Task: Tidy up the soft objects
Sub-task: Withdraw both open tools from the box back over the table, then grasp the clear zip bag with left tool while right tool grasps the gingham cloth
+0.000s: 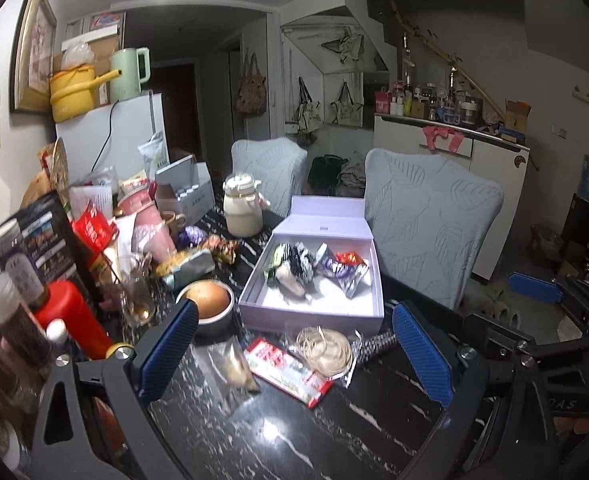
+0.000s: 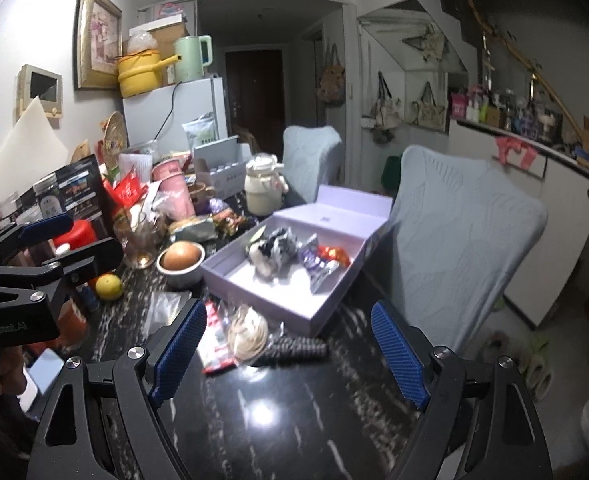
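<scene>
An open lavender box (image 1: 310, 320) on the dark marble table holds a black-and-white fuzzy item (image 1: 300, 266) and foil-wrapped packets (image 1: 340, 274). In front of it lie a coil of pale cord in plastic (image 1: 326, 350), a red-and-white packet (image 1: 286, 372), a clear bag (image 1: 230, 376) and a black-and-white patterned band (image 1: 378, 344). My left gripper (image 1: 296, 350) hangs open just above these, with nothing held. My right gripper (image 2: 290, 354) is open too, and over the same coil (image 2: 250, 334) and band (image 2: 294, 348), close to the box's (image 2: 254, 304) front wall.
A bowl with a brown round thing (image 1: 208, 300), a glass (image 1: 136, 296), a red bottle (image 1: 74, 316) and packed clutter fill the left side. A lemon (image 2: 109, 286) lies by the bowl. Two pale chairs (image 1: 434, 216) stand beyond the table's right edge.
</scene>
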{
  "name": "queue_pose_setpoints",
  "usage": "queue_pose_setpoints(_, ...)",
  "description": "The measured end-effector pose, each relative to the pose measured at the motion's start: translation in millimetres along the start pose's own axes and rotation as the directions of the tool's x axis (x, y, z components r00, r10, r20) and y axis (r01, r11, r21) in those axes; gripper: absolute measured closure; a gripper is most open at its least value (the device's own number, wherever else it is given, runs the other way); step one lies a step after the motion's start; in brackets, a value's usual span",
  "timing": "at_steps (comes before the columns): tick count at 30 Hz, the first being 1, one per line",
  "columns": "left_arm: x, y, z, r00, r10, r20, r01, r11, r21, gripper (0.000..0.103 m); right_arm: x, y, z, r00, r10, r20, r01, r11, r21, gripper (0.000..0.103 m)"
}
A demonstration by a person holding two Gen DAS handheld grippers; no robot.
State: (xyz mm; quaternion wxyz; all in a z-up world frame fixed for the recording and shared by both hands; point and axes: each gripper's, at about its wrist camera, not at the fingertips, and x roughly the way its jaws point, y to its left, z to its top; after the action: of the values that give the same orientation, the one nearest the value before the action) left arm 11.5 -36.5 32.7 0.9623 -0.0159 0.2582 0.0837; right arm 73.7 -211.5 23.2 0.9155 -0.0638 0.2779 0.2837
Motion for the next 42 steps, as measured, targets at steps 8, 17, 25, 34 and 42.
queue_pose_setpoints(8,9.9,9.1,-30.9,0.997,-0.001,-0.078,-0.001,1.000,-0.021,0.004,11.3,3.6,-29.6,0.998,0.038,-0.054,-0.036,0.998,0.047,0.018)
queue_pose_setpoints(17,35.0,17.9,-63.7,0.980,-0.022,-0.198,0.008,0.997,-0.075,0.004,36.0,12.9,-62.7,0.988,0.096,-0.118,-0.088,0.993,0.074,0.018)
queue_pose_setpoints(25,63.5,35.4,-78.0,0.967,-0.055,-0.248,0.020,0.990,-0.141,0.004,64.6,16.3,-85.8,0.969,0.148,-0.196,-0.130,0.986,0.102,0.018)
queue_pose_setpoints(34,111.3,52.7,-81.4,0.950,0.000,-0.312,-0.046,0.989,-0.141,0.004,97.2,8.8,-88.2,0.962,0.124,-0.243,-0.101,0.989,0.106,0.018)
queue_pose_setpoints(42,154.6,70.0,-84.5,0.925,0.066,-0.373,-0.125,0.982,-0.138,0.004,123.5,-2.8,-84.8,0.960,0.087,-0.267,-0.057,0.991,0.117,0.018)
